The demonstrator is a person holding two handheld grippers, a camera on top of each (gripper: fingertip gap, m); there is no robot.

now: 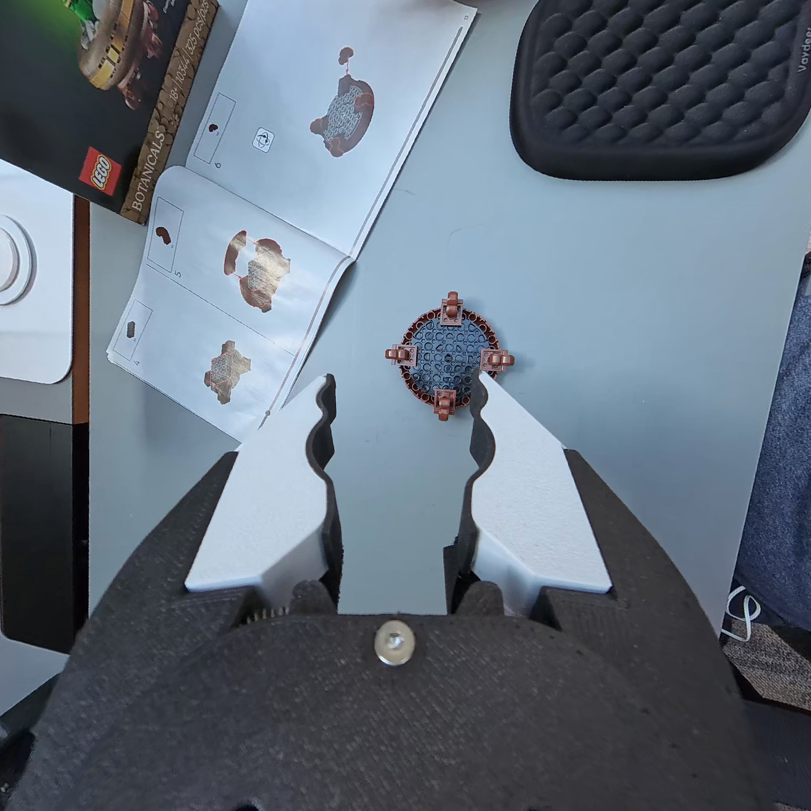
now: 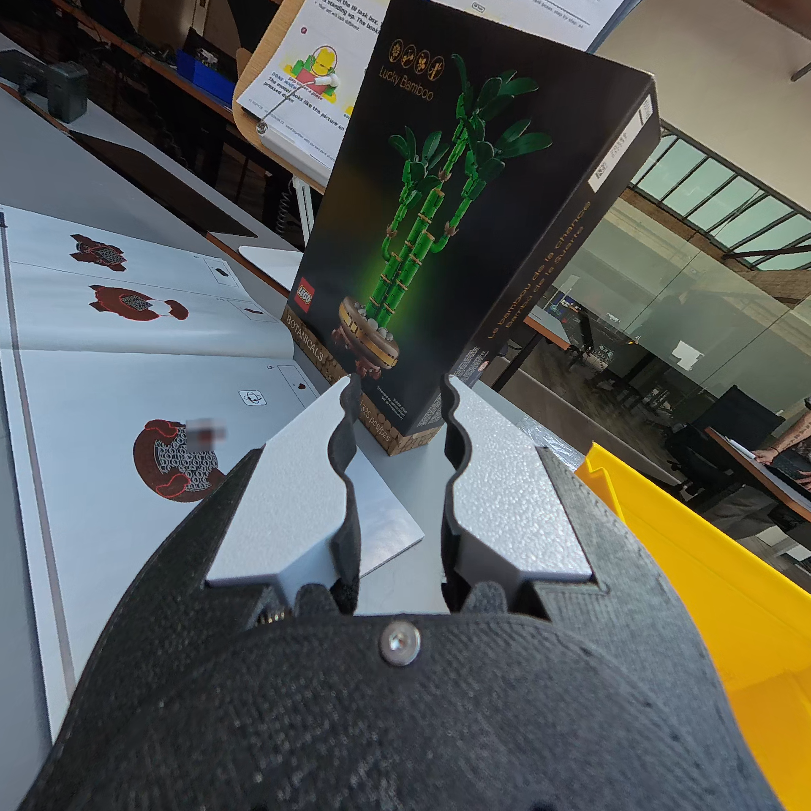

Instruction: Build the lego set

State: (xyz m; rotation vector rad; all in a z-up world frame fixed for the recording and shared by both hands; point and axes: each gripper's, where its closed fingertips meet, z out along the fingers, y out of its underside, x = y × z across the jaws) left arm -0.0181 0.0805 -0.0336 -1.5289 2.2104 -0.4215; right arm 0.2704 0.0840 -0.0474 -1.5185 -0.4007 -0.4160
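Note:
A round lego base, dark grey inside a reddish-brown rim with four brown clips at its edge, lies on the grey table. My left gripper hangs above the table, open and empty, its right fingertip over the base's near-right rim. The open instruction booklet lies to the left of the base; it also shows in the right wrist view. My right gripper is open and empty, low over the booklet's corner, pointing at the upright lego box.
A black cushioned pad lies at the far right of the table. A yellow bin stands right of my right gripper. A white device sits at the left. A person's arm shows at a far desk. Across from one pair of fingers to the other is roughly 30 centimetres.

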